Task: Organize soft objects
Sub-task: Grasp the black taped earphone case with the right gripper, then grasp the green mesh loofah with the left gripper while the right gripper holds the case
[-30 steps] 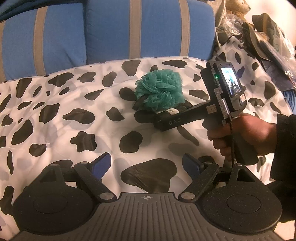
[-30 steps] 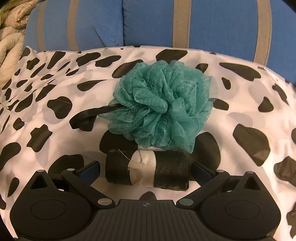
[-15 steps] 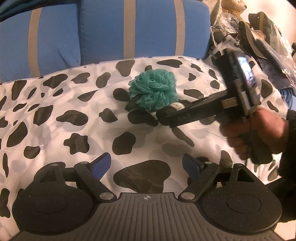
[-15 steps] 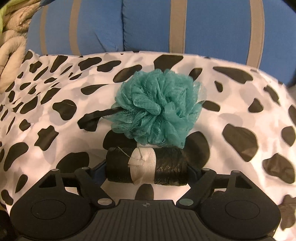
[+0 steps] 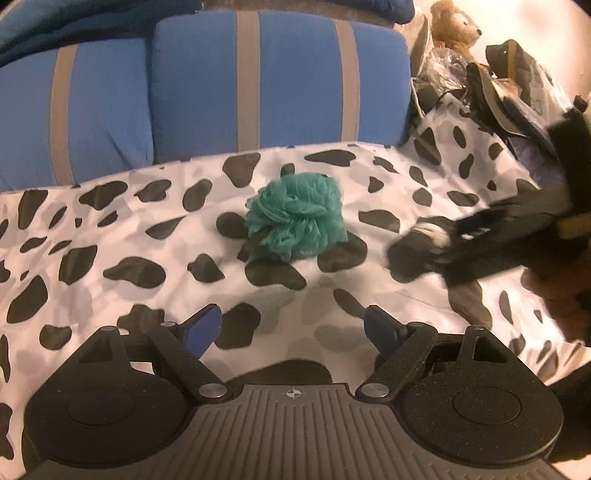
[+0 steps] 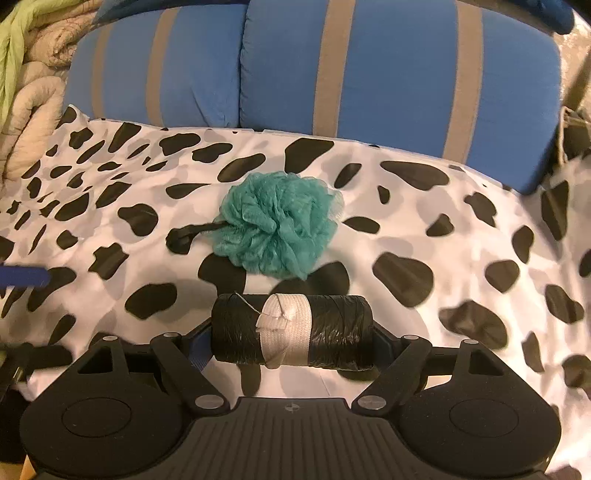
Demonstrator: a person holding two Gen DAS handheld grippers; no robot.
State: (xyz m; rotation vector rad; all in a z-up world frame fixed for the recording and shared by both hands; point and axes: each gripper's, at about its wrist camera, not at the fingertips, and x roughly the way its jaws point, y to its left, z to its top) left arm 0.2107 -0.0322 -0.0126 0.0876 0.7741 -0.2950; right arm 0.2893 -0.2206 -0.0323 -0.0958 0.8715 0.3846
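A teal mesh bath pouf (image 5: 295,218) (image 6: 279,223) with a black loop lies on the cow-print sheet (image 5: 110,229) (image 6: 461,236). My right gripper (image 6: 291,339) is shut on a black roll with a white band (image 6: 291,334), held above the sheet in front of the pouf. In the left wrist view this gripper and roll (image 5: 428,240) are blurred, right of the pouf. My left gripper (image 5: 293,326) is open and empty, low over the sheet, short of the pouf.
Blue cushions with grey stripes (image 5: 240,85) (image 6: 351,74) stand behind the sheet. A teddy bear (image 5: 456,27) and a heap of bags lie at the back right. Beige and green bedding (image 6: 29,74) is piled at the left.
My right gripper closed on the black roll and lifted it back and to the right, away from the pouf. The left gripper stayed open and pulled back slightly.
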